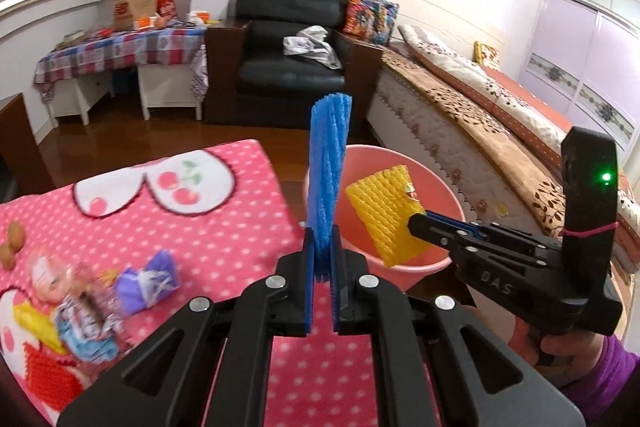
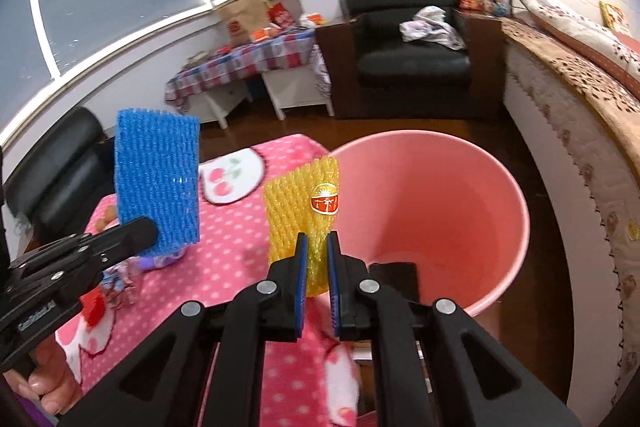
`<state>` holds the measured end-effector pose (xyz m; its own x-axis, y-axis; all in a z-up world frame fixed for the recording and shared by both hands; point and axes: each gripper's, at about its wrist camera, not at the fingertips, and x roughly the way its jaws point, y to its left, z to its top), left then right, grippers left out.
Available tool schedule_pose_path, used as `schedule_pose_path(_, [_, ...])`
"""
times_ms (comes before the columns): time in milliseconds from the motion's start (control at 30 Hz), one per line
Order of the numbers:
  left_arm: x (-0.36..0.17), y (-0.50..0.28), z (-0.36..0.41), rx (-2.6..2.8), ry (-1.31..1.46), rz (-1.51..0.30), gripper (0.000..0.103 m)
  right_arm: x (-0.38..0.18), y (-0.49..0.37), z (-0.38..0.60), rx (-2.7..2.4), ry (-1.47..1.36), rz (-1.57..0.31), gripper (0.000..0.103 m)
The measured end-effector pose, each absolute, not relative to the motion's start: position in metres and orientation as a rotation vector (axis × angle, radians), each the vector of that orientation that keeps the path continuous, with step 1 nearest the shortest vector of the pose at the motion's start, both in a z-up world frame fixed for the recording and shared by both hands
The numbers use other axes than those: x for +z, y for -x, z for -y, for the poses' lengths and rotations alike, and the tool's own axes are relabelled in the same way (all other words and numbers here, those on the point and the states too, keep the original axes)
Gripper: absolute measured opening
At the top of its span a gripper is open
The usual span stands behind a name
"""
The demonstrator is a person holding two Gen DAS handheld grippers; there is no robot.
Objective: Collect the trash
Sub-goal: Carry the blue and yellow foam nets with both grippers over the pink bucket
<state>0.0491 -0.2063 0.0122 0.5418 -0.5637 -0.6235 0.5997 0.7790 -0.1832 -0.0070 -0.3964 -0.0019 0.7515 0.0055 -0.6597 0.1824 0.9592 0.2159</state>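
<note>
Far left on the bench (image 1: 240, 195), under its pink dotted cloth, a heap of wrappers (image 1: 84, 311) is smearing into blur, so the single pieces are hard to tell apart; a purple packet (image 1: 150, 279) is lying just beside it, and the heap's lower edge is running out of the left wrist view. In the middle, the left claw (image 1: 322, 263) is gripping a blue foam net (image 1: 328, 167) tight, holding it upright and edge-on, so its face is showing only from the right wrist camera (image 2: 158, 183), where it is blocking part of the bench. Next, the right claw (image 2: 317, 259) is pinching a yellow foam net (image 2: 304, 211) with a red sticker, holding it at the near edge of the pink bin (image 2: 460, 195); claw and net are covering part of the bin's near rim. The bin's bottom is hidden by the right claw's linkage. Further right, the bed (image 1: 500, 115) is crowding close beside the bin, and a hand (image 1: 560, 347) in a purple sleeve is cut off by the frame.
</note>
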Motion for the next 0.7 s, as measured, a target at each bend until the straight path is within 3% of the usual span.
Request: schedule_pose_path(700, [-0.022,-0.08,0.305,-0.774,-0.139,-0.801,0.006,-0.027,-0.006,0.462,-0.231,-0.331,-0.74,0.009])
